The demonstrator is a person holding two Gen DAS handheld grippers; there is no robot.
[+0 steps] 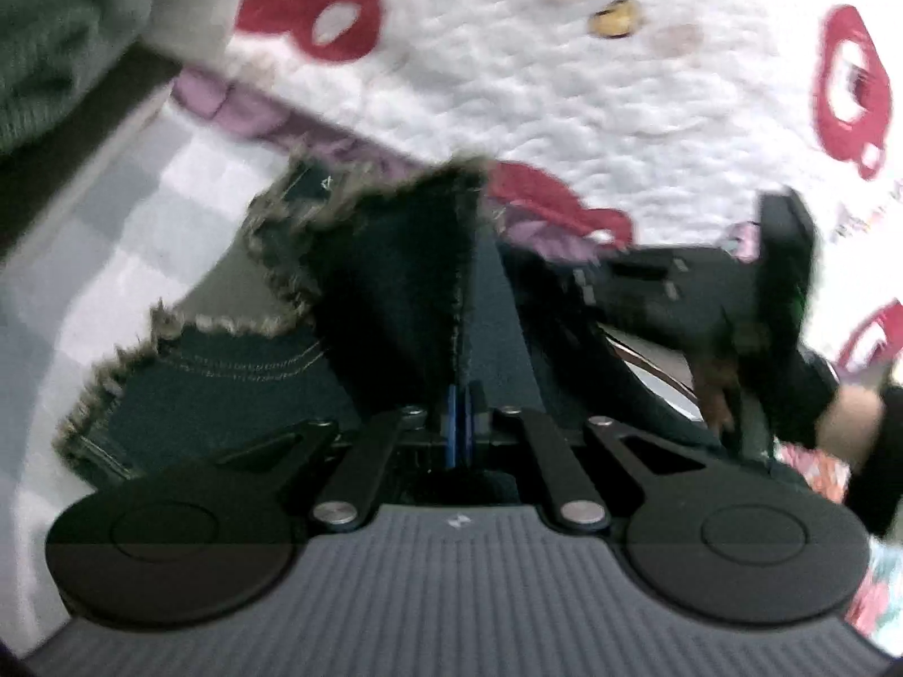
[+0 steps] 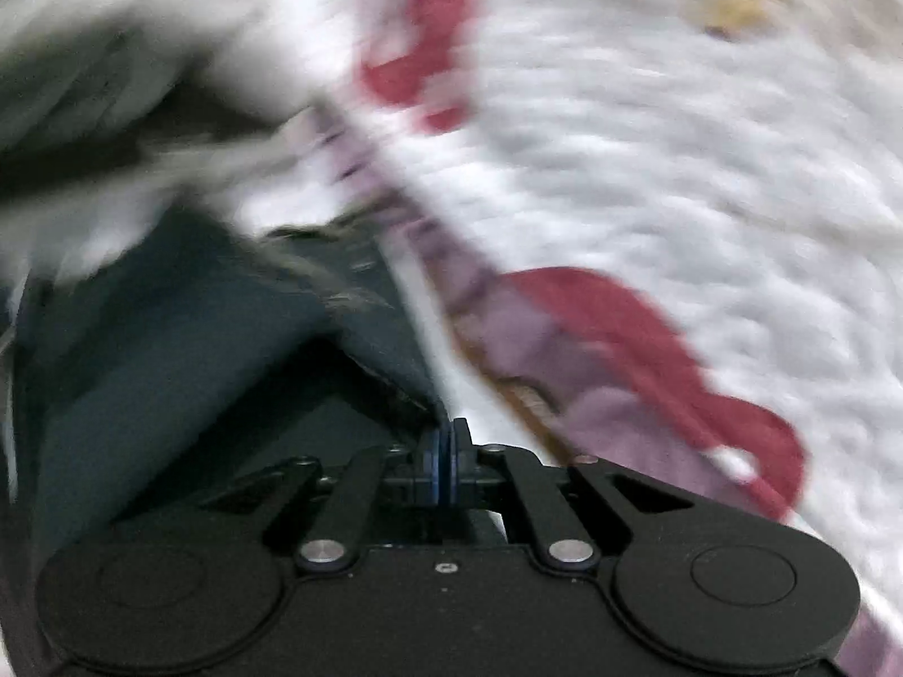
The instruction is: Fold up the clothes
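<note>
A dark blue denim garment with frayed hems (image 1: 226,378) hangs lifted over a white quilt with red shapes (image 1: 508,67). My left gripper (image 1: 461,412) is shut on a fold of the denim, which rises from its blue pads. My right gripper (image 2: 446,451) is shut on another edge of the same denim (image 2: 169,338), which trails off to its left. In the left wrist view the right gripper (image 1: 733,293) shows as a blurred dark body at the right. Both views are motion-blurred.
The white quilt (image 2: 677,169) has a purple border (image 1: 271,113). A grey-and-white checked sheet (image 1: 113,214) lies at the left. A green knit fabric (image 1: 62,28) is at the top left. A small yellow spot (image 1: 615,17) marks the quilt.
</note>
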